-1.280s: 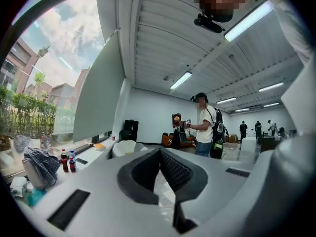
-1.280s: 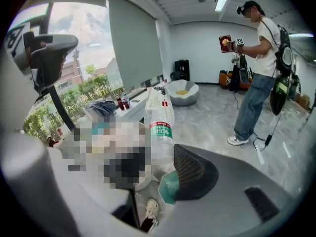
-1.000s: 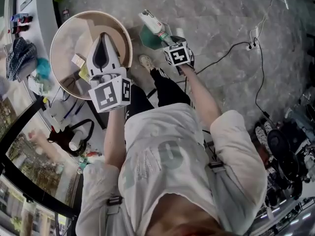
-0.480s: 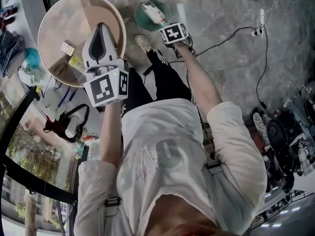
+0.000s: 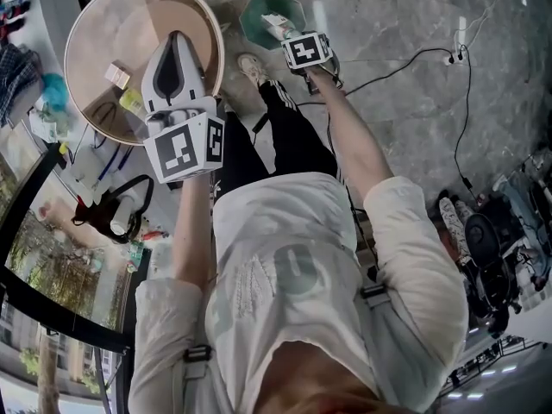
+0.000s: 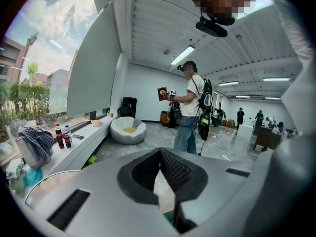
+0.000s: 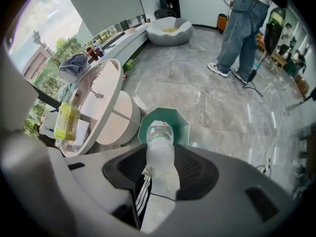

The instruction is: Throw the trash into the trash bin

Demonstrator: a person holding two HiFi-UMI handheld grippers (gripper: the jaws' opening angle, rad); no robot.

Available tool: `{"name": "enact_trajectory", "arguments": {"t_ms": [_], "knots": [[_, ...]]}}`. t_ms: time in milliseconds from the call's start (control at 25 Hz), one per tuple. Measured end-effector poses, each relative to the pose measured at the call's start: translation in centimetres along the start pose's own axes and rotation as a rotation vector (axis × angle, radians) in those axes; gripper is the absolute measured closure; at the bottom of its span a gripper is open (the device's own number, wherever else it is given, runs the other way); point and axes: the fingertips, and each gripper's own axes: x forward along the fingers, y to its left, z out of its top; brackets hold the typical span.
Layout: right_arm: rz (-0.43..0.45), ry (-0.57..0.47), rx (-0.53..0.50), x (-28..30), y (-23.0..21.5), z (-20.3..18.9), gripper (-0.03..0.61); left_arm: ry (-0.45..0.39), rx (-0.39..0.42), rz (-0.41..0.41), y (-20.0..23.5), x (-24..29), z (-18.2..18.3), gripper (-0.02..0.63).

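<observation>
Lowered since a second ago, the right gripper [image 5: 291, 40] now points steeply down, and the clear plastic bottle [image 5: 278, 26] it carries has swung from a long slant toward 10 o'clock into a near-vertical hang. In the right gripper view we see the jaws partly closed, with the pads pressing on both sides of the bottle [image 7: 160, 157], and its far, labelled end sits over the opening of the green eight-sided trash bin [image 7: 181, 128]. From our head view the bin [image 5: 252, 17] stands on the grey marble floor [image 5: 388, 24] at 12 o'clock from our body. Our shoe [image 5: 250, 63] is just beside it at 7 o'clock. At 9 o'clock from the bin is the round pale table [image 5: 86, 24], which holds a small box [image 5: 116, 76] and a yellow-green bottle [image 7: 64, 121] near its rim. Our left gripper [image 5: 176, 59] has also come down and hovers over the table's near edge. Its jaws [image 6: 159, 151] meet at the tips with nothing between them. A black cable [image 5: 405, 72] runs across the floor at 3 o'clock from the bin. Farther off, the left gripper view shows another person [image 6: 190, 107] standing near a white beanbag seat [image 6: 128, 130].
</observation>
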Motion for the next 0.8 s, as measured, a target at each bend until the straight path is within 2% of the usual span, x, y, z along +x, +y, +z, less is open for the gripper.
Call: {"name": "enact_trajectory", "arguments": {"t_ms": [160, 280, 440, 680, 800], "knots": [[-0.068, -0.043, 0.004, -0.4, 0.1, 0.6, 0.399, -0.004, -0.007, 0.004, 0.6, -0.8, 0.1, 0.601], [-0.048, -0.033, 0.025, -0.2, 0.6, 0.2, 0.392, -0.012, -0.007, 0.003, 1.0, -1.4, 0.2, 0.601], [-0.050, -0.013, 0.030, -0.1, 0.7, -0.1, 0.334, -0.023, -0.017, 0.014, 2.1, -2.2, 0.7, 0.601], [-0.069, -0.070, 0.076, -3.4, 1.8, 1.8, 0.334, -0.065, -0.030, 0.032, 3.3, -3.8, 2.0, 0.601], [-0.035, -0.167, 0.085, -6.5, 3.4, 4.7, 0.336, -0.105, -0.042, 0.043, 3.9, -5.2, 3.5, 0.601]]}}
